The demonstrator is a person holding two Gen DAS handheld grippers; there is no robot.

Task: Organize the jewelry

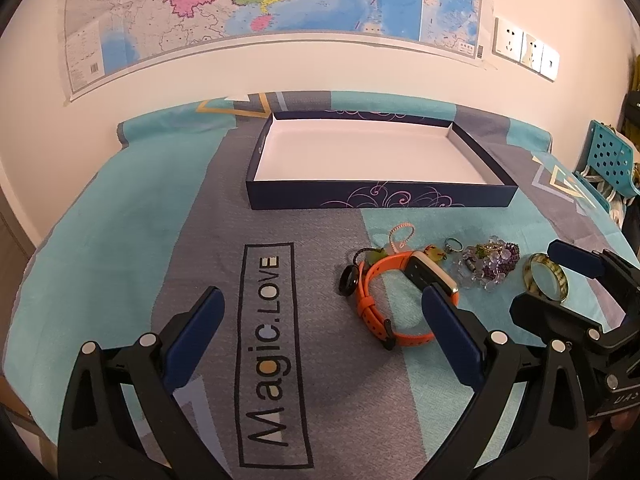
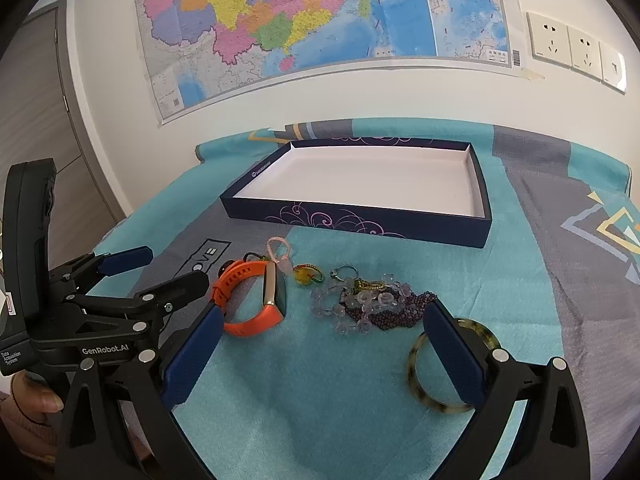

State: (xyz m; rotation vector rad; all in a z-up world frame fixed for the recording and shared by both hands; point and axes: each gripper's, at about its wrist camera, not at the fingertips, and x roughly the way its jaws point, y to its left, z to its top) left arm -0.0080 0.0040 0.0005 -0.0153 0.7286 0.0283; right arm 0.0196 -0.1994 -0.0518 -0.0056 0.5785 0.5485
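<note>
An empty dark blue box (image 1: 400,200) with a white inside stands at the back of the table; it also shows in the right wrist view (image 2: 360,226). In front of it lie an orange watch (image 1: 372,304) (image 2: 248,276), a pink cord loop (image 1: 400,236), a small ring (image 1: 454,245), a heap of clear and purple beads (image 1: 490,264) (image 2: 372,308) and a mottled yellow bangle (image 1: 546,276) (image 2: 424,380). My left gripper (image 1: 324,312) is open and empty, just left of the watch. My right gripper (image 2: 320,328) is open and empty, near the beads and bangle.
A teal and grey cloth (image 1: 120,240) printed "Magic.LOVE" covers the table. A map (image 1: 260,0) and wall sockets (image 1: 524,48) are on the wall behind. A teal perforated chair (image 1: 608,160) stands at the right. A door (image 2: 40,120) is at the left.
</note>
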